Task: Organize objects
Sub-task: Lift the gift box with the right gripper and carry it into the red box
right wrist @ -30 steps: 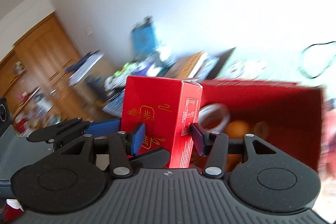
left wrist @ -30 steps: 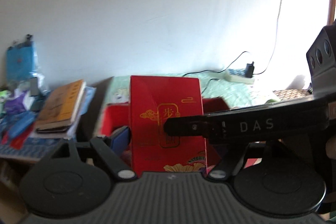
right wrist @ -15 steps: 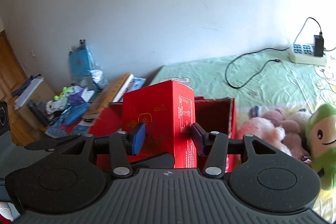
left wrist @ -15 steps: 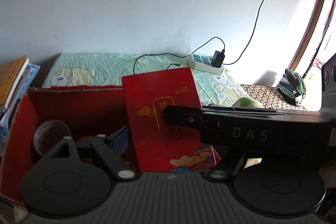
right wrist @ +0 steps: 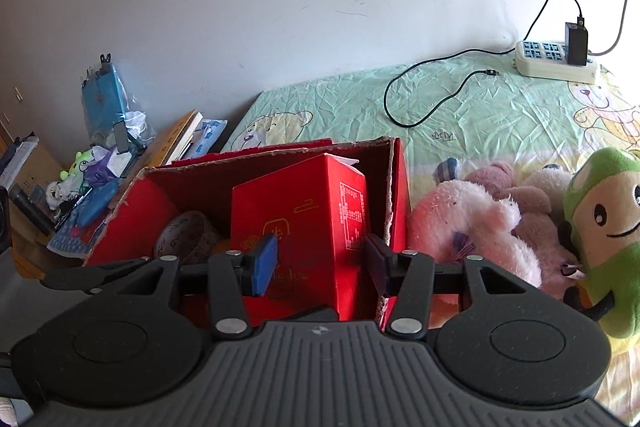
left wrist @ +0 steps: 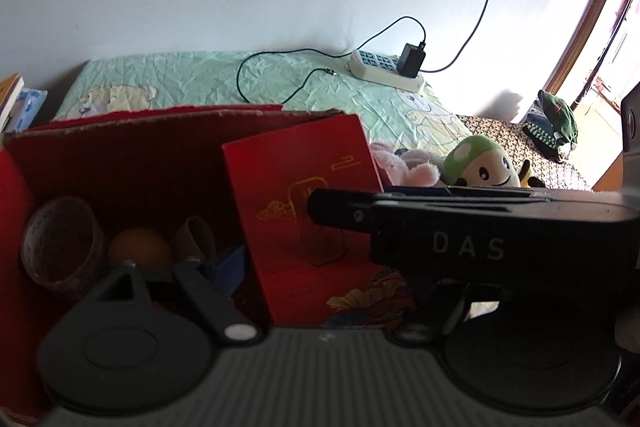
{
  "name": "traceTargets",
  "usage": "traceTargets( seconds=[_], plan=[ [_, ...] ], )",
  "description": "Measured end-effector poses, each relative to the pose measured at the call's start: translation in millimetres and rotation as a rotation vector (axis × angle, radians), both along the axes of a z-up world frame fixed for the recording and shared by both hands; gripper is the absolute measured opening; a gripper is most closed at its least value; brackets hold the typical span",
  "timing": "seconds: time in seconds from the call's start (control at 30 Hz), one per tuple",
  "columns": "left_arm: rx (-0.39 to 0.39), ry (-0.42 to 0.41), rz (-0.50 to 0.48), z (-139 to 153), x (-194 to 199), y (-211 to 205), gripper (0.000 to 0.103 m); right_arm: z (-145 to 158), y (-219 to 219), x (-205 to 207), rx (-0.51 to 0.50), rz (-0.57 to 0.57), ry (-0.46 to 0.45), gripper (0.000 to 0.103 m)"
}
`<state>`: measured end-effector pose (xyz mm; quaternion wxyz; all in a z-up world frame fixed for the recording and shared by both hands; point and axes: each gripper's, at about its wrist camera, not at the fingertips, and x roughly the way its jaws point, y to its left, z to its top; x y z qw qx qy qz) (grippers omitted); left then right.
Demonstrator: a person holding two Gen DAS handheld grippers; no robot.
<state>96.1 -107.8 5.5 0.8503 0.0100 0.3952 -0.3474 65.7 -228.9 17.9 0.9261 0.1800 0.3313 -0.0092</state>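
A tall red gift box (right wrist: pixel 312 219) with gold print stands tilted inside an open red cardboard carton (right wrist: pixel 280 157), against its right side. My right gripper (right wrist: pixel 320 259) is shut on the gift box, one pad on each side. My left gripper (left wrist: pixel 316 267) also holds the gift box (left wrist: pixel 304 187); its left finger (left wrist: pixel 224 267) presses the box's left side, and the right finger is hidden behind my right gripper's black arm (left wrist: pixel 460 227). The carton (left wrist: pixel 120 151) also holds a tape roll (left wrist: pixel 60 243) and an orange (left wrist: pixel 138 247).
Pink plush toys (right wrist: pixel 480 223) and a green plush (right wrist: pixel 604 223) lie on the bed right of the carton. A power strip with charger (right wrist: pixel 556 55) and a black cable (right wrist: pixel 440 95) lie on the green sheet. Books and clutter (right wrist: pixel 120 163) sit at the left.
Both grippers carried the gift box rightward and down into the carton. The plush toys have come into view on the right.
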Motion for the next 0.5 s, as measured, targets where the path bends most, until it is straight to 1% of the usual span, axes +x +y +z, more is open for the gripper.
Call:
traceTargets(
  seconds=[0.13,0.27,0.4,0.5],
  plan=[
    [0.016,0.011,-0.010,-5.7,0.5,-1.6,0.081,-2.2,5.3,2.9,-0.033,0.000,0.010,0.052],
    [0.011,0.027,-0.019,-7.9,3.2,-0.6,0.081,-2.7,8.6,2.9,-0.059,-0.005,0.015,0.053],
    [0.004,0.041,-0.021,-7.1,4.3,-0.5,0.082,-0.6,6.9,3.8,-0.047,-0.003,0.036,0.055],
    [0.002,0.030,-0.022,-3.5,2.6,0.3,0.082,0.3,4.9,3.6,-0.024,-0.012,0.048,0.055]
  ],
)
